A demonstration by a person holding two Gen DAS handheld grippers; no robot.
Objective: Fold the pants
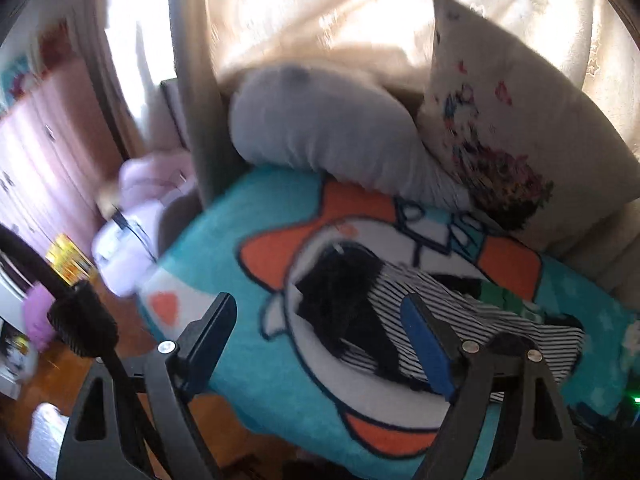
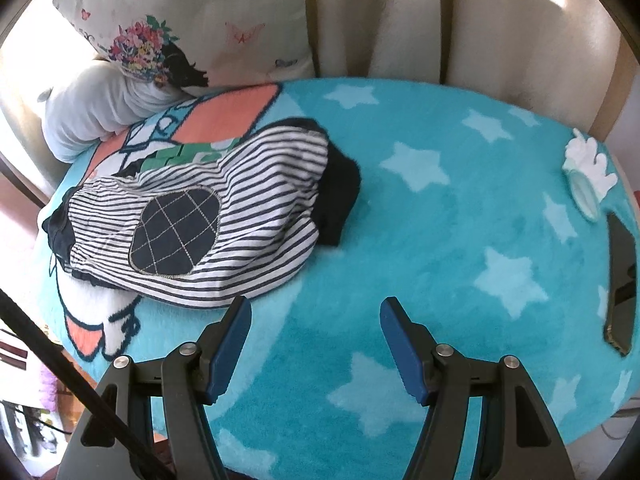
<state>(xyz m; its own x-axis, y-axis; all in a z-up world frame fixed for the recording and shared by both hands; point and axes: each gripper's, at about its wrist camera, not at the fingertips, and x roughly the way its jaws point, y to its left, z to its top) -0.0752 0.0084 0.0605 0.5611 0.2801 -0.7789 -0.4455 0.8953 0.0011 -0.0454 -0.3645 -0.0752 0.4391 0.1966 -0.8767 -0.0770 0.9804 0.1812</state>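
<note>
Bed (image 2: 460, 208) under a turquoise star blanket, two pillows (image 2: 92, 112) stacked at its head corner. Striped pants (image 2: 200, 216) lying toward the head end, near the bed's left edge in the right wrist view, bunched into a compact bundle with a dark quilted knee patch on top and dark cuffs poking out both ends. Looks mostly folded, judged by the shape; perhaps a last tidy or squaring-up left. Left hand-held gripper (image 1: 320, 344) wide open above the bundle, gripping nothing. Right hand-held gripper (image 2: 316, 344) also spread open, empty, over bare blanket just beside the pants
</note>
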